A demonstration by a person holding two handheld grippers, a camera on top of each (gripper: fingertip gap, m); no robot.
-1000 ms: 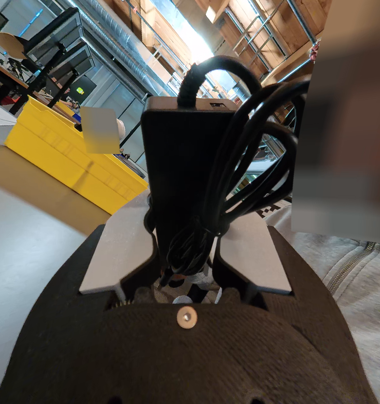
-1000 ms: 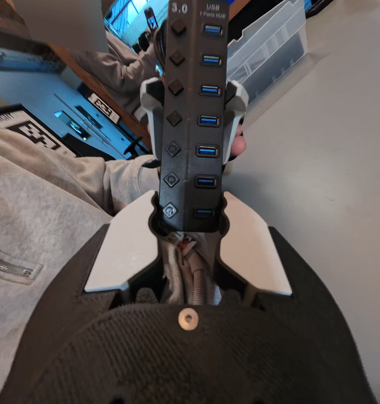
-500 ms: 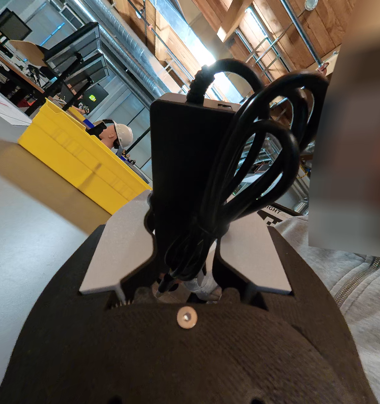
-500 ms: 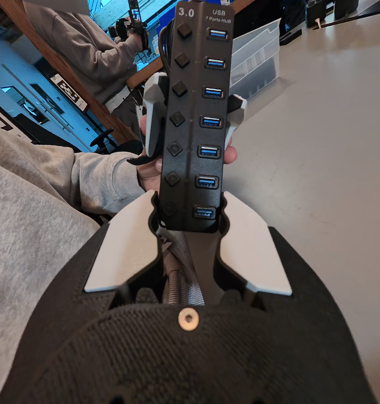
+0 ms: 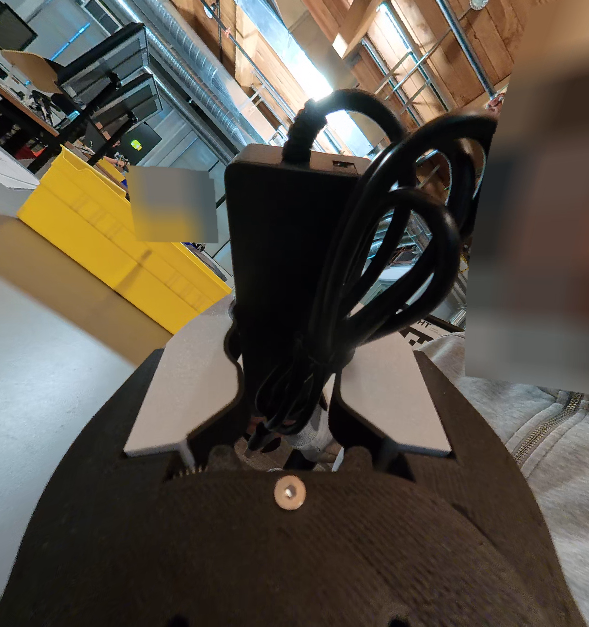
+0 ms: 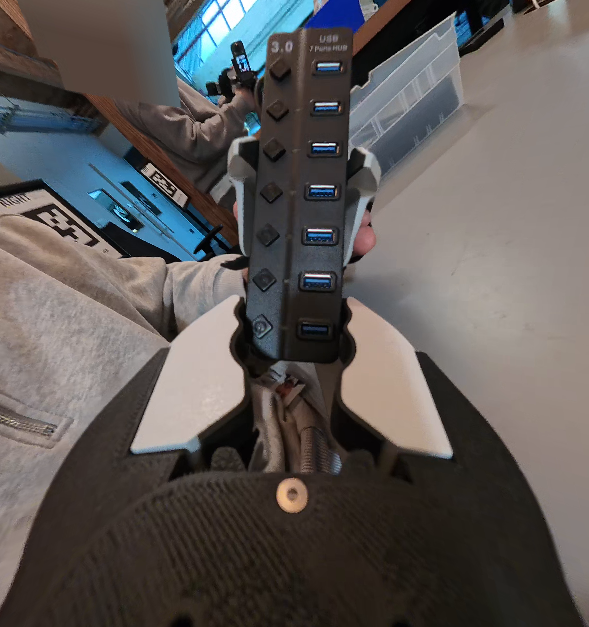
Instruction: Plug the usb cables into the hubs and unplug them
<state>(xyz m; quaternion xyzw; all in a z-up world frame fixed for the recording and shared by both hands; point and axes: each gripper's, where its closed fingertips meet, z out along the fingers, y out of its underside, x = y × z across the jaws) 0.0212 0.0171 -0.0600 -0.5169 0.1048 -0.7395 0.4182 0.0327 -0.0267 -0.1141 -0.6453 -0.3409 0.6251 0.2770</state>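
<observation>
Both grippers held one black hub at mid-frame, off the grey table. Right gripper was closed on the hub's near end, ports facing its camera. Left gripper was closed on the same hub's plain back; in the right wrist view it showed clamped farther up the body. All seven blue ports were empty. The hub's own lead, a tied cable bundle, hung right of centre in the left wrist view.

Judgement: no plugging begun. To do it well, set the hub flat, ports up, pin it with one gripper, then free the other for a plug. Yellow bin at left.
</observation>
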